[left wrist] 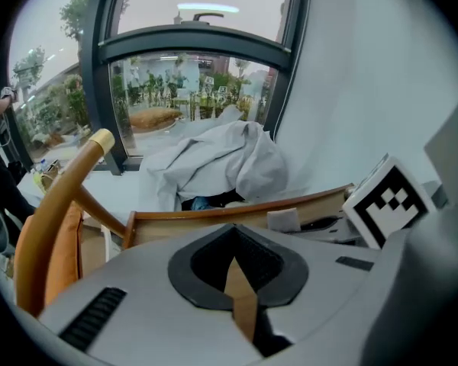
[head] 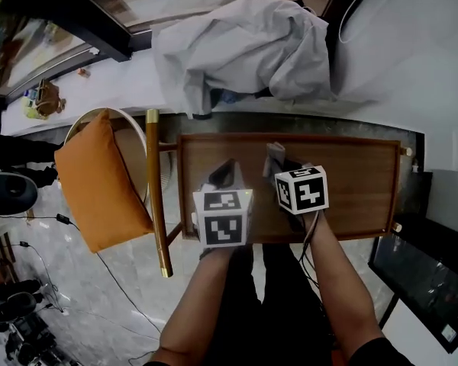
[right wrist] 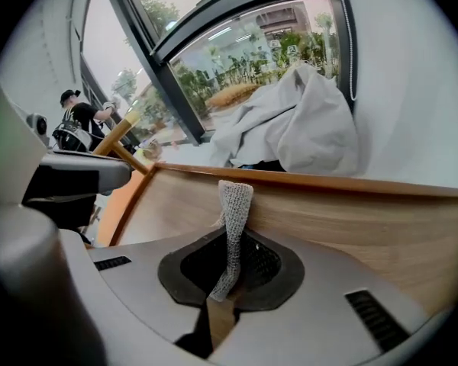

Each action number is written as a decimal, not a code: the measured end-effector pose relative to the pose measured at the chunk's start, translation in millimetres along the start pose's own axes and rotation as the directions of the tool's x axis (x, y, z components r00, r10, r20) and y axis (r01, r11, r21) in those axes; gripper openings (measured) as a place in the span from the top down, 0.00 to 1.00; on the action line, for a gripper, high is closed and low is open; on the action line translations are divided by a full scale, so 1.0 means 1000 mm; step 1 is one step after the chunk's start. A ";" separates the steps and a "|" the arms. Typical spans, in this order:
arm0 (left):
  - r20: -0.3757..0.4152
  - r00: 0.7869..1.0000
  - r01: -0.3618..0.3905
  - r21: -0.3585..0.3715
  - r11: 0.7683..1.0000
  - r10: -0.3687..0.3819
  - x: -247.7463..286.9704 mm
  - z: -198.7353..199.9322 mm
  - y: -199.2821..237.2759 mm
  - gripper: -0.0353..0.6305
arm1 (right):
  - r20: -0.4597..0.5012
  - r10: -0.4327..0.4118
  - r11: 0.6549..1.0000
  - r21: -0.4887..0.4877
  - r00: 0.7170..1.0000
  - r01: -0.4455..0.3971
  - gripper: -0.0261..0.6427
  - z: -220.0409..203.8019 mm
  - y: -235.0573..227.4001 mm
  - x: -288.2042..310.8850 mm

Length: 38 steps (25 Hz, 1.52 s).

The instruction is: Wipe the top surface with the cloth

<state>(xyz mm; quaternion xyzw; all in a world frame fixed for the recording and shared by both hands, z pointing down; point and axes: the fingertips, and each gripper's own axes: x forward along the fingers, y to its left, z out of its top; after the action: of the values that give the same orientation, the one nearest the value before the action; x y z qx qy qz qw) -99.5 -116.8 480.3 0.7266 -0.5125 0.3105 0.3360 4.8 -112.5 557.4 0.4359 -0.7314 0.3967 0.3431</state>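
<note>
– two grippers over the rimmed wooden table [head: 362, 181], what has each got?
– the right gripper [right wrist: 223, 284] has its jaws pinched on the cloth [right wrist: 233, 208], a narrow strip of grey knit standing up out of the pads. the left gripper [left wrist: 239, 277] has its jaws drawn together on nothing, with just a sliver of wood showing through
– where does the cloth sit?
– inside the raised rim, toward the far edge and near the middle, at the tip of the right gripper. i cannot tell whether it touches the top. the left gripper is just beside it, over the near left part of the same top
– and the rest inside the rim?
– what shows is bare wood. outside it, a chair [head: 154, 197] with an orange cushion [head: 99, 181] stands to the left, and a heap of grey sheet [head: 244, 48] lies beyond the far edge
</note>
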 end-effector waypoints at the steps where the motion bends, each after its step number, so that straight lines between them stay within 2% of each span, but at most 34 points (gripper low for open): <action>1: -0.010 1.000 0.002 -0.002 1.000 -0.002 0.009 -0.004 -0.006 0.93 | 0.002 -0.013 1.000 0.007 1.000 0.013 0.91 -0.002 -0.011 -0.005; 8: -0.070 0.997 0.045 0.001 0.999 -0.045 0.046 -0.025 -0.063 0.93 | 0.005 -0.093 0.995 0.035 0.996 0.093 0.91 -0.019 -0.084 -0.042; 17: -0.069 0.992 0.107 0.040 0.994 -0.104 0.074 -0.020 -0.143 0.93 | 0.008 -0.187 0.977 0.104 0.982 0.186 0.91 -0.044 -0.174 -0.090; 23: -0.065 0.988 0.145 0.074 0.987 -0.140 0.082 -0.014 -0.185 0.93 | 0.003 -0.232 0.966 0.122 0.973 0.230 0.91 -0.057 -0.217 -0.113; 32: -0.069 0.981 0.187 0.113 0.976 -0.180 0.087 -0.012 -0.222 0.93 | -0.022 -0.310 0.942 0.130 0.951 0.310 0.91 -0.072 -0.263 -0.142; 38: -0.076 0.976 0.213 0.121 0.969 -0.205 0.084 -0.015 -0.236 0.93 | -0.069 -0.392 0.913 0.093 0.918 0.397 0.91 -0.078 -0.286 -0.156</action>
<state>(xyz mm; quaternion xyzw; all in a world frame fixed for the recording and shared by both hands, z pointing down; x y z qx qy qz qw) 147.4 -91.6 515.7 0.7866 -0.4012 0.3284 0.3352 337.5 -74.5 540.8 0.5821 -0.5980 0.3679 0.4101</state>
